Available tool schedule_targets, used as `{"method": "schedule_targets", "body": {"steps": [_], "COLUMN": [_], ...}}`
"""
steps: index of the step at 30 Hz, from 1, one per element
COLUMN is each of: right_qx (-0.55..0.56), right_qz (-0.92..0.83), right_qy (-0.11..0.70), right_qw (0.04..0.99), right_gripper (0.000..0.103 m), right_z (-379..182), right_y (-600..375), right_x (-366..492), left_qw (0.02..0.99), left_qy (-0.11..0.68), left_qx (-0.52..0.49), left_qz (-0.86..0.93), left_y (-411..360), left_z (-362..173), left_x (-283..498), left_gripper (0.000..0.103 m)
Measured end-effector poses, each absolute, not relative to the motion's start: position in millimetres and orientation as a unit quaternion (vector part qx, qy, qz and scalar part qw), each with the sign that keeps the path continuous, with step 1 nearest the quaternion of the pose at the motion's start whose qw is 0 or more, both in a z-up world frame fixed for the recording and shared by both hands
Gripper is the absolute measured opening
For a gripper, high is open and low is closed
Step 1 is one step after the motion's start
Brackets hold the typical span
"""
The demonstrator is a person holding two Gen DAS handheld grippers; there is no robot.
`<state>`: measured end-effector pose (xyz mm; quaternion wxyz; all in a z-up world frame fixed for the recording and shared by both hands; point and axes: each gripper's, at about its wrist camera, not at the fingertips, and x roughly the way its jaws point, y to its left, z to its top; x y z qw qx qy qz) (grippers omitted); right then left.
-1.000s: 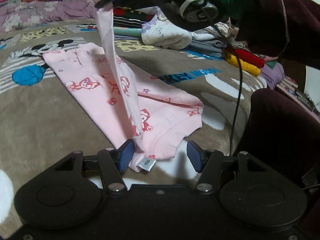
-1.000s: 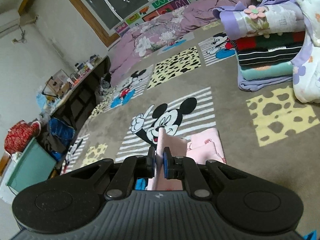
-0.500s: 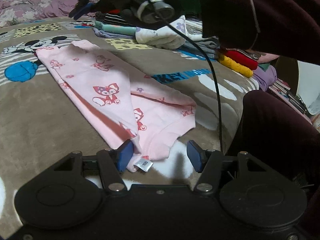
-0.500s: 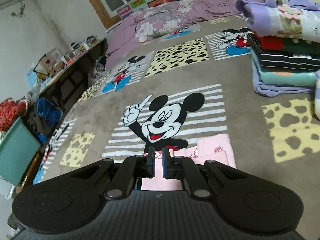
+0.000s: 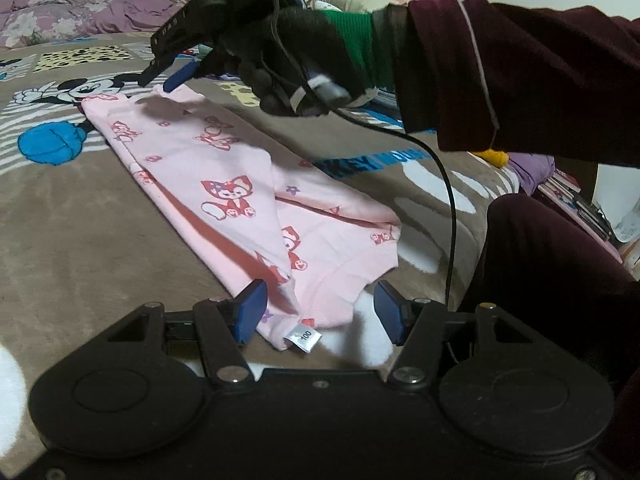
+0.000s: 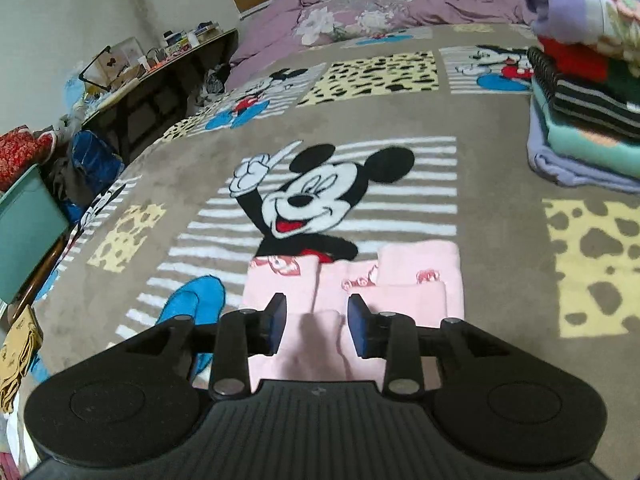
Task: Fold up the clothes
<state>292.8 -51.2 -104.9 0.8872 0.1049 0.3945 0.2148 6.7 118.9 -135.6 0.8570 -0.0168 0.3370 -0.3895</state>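
A pink child's garment with a red fox print (image 5: 240,192) lies flat and lengthwise-folded on the Mickey Mouse blanket (image 5: 72,240). My left gripper (image 5: 316,310) is open, its blue pads either side of the near hem, by the white size tag (image 5: 303,337). My right gripper (image 6: 316,326) is open just above the far end of the garment (image 6: 416,280), empty. In the left wrist view the right gripper (image 5: 168,76) hovers over the far end, held by a gloved hand.
A stack of folded clothes (image 6: 588,120) sits at the right on the blanket. A crumpled purple quilt (image 6: 400,8) lies at the back. A dark desk (image 6: 160,84) and green box (image 6: 28,236) stand at the left. The person's leg (image 5: 552,272) is at the right.
My right gripper has lowered the sleeve it held onto the garment, then opened and let go. The garment now lies flat. My left gripper has stayed put.
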Motion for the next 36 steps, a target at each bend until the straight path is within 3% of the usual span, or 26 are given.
{"method": "schedule_targets", "body": {"steps": [4, 5, 6, 7, 17, 28, 36], "right_qx": [0.087, 0.083, 0.082, 0.08, 0.091, 0.09, 0.082], "right_qz": [0.223, 0.228, 0.232, 0.236, 0.282, 0.243, 0.234], "right_qy": [0.397, 0.397, 0.397, 0.397, 0.342, 0.366, 0.346], "right_qw": [0.886, 0.885, 0.884, 0.883, 0.892, 0.894, 0.905], "right_gripper": [0.035, 0.028, 0.008, 0.006, 0.006, 0.006, 0.027], "right_z": [-114, -115, -116, -116, -94, -124, -107], "right_y": [-47, -46, -46, -46, -48, -47, -54], "right_x": [293, 293, 292, 292, 290, 302, 286], "left_qw": [0.856, 0.855, 0.854, 0.853, 0.845, 0.833, 0.839], "left_qy": [0.339, 0.339, 0.34, 0.342, 0.354, 0.37, 0.367], "left_qx": [-0.017, -0.017, -0.017, -0.016, -0.05, -0.086, -0.078], "left_qz": [-0.391, -0.392, -0.393, -0.394, -0.397, -0.402, -0.394], "left_y": [118, 118, 117, 117, 123, 128, 132], "left_z": [-136, -137, -137, -138, -139, -140, -133], "left_x": [10, 11, 11, 12, 16, 22, 20], "left_gripper": [0.058, 0.058, 0.058, 0.058, 0.058, 0.062, 0.063]}}
